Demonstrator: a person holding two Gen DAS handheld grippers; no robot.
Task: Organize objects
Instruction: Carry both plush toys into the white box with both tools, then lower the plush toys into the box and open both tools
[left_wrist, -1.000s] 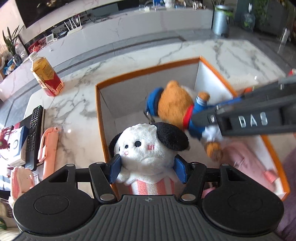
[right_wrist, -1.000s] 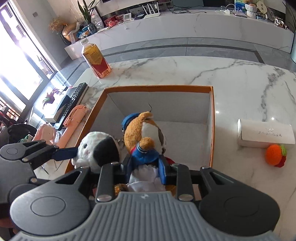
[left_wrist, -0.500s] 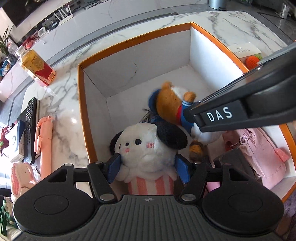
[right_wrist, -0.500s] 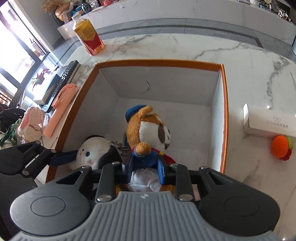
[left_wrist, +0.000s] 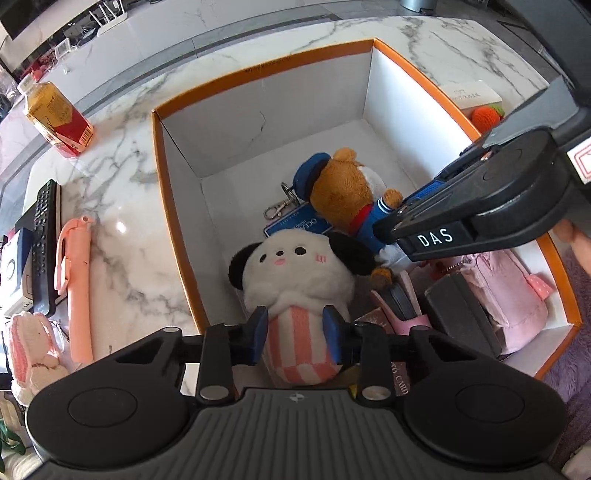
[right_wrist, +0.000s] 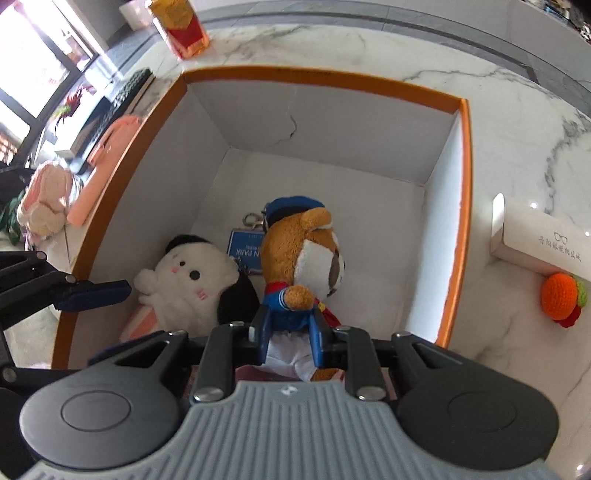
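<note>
Since the earlier frames both toys have been carried down from above the rim into the box (left_wrist: 173, 192), and they are now seen low inside it, near its floor. Nearest to the left camera, the left gripper (left_wrist: 295, 334) is seen around the striped lower body of the white plush dog (left_wrist: 295, 273); its jaws are closing at this moment, with the striped cloth between the blue pads and touching them on both sides, so the toy is judged as grasped. The long axis of the dog runs straight away from the jaws, head farthest, and it lies close to the left wall of the box. Beside it, the right gripper (right_wrist: 290, 334) is clenched on the blue-and-white body of the brown plush bear (right_wrist: 303, 254), which is held upright with its cap pointing away (the blue tag and metal clasp lie on the floor just behind it). The bear is between the dog and the open right part of the box, where free floor is seen. For the coming release, it is judged that each toy is already below its own gripper, so only an opening and a straight lift would be needed. Farther out, an orange knitted toy (right_wrist: 559, 295) and a white carton (right_wrist: 543, 247) remain on the marble table (right_wrist: 517, 147).
</note>
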